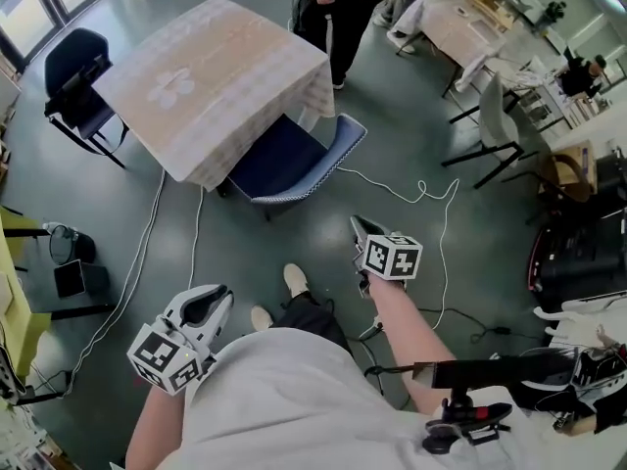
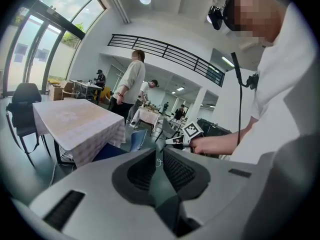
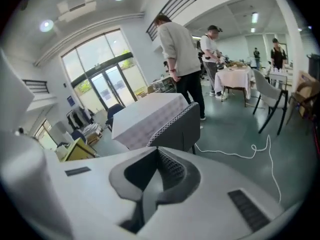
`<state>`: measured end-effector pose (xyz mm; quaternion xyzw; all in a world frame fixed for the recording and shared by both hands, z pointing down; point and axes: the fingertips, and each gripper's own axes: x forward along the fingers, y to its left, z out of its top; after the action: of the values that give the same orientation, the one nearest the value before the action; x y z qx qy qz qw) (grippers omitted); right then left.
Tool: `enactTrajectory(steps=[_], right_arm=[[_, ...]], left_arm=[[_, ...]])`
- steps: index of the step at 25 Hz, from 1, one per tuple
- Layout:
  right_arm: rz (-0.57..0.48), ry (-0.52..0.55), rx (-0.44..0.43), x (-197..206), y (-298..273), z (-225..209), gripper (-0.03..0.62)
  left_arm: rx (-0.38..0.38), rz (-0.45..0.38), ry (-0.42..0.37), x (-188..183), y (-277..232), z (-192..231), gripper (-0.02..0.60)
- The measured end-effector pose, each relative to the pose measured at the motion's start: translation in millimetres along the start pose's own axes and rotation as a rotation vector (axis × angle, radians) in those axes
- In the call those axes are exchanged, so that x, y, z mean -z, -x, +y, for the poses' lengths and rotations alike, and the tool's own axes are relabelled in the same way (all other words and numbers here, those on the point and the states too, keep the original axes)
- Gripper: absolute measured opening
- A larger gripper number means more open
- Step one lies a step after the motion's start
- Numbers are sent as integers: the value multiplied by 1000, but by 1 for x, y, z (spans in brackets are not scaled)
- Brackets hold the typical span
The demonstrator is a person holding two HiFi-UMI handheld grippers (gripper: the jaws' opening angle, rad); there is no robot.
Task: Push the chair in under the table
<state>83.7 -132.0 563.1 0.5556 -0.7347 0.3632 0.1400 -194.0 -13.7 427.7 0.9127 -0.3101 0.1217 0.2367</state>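
The table (image 1: 196,86) wears a beige patterned cloth. A blue chair (image 1: 294,160) stands at its near right corner, seat partly under the cloth and backrest toward me. My right gripper (image 1: 359,227) hovers over the floor a short way in front of the backrest, shut with nothing in it; in its own view the pads meet (image 3: 157,150) and the chair back (image 3: 175,126) and table (image 3: 145,114) lie just beyond. My left gripper (image 1: 219,298) hangs low near my body, its jaws (image 2: 159,151) a narrow gap apart and empty. It faces the table (image 2: 75,121), chair (image 2: 136,140) and right gripper (image 2: 175,140).
A black chair (image 1: 73,76) sits at the table's far left side. A person (image 1: 343,8) stands just behind the table. A white cable (image 1: 411,194) snakes over the floor right of the chair. More tables and chairs (image 1: 490,116) fill the right; yellow furniture (image 1: 15,292) is at left.
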Motion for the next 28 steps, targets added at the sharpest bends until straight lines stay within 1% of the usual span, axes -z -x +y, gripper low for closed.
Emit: enactTrajectory(steps=[4,7,9,11,15,18,21,28], right_arm=[[-7,149,-50,16,45,35,12],[-10,247,-81,30,71,61,12],[-3,303,-106,42,84,80,12],[1,347,-141,51,92,101,12],[-23,406,-202,58,106,136,12],[-61,453,-240,56,117,159,12],[-74,512,-277,59,124,179,12],[-70,555,-335,71,130,204,12]], left_arm=[[51,11,-12,12,-5,-15,13],[95,20,-19,18,-7,-27,11],[108,20,-17,20,-6,-33,9],[112,20,-34,20,-3,-38,9],[115,47,-73,24,-1,-43,9],[121,51,-71,26,1,-46,9],[118,40,-64,28,6,-49,9],[89,30,-38,38,21,-50,9]])
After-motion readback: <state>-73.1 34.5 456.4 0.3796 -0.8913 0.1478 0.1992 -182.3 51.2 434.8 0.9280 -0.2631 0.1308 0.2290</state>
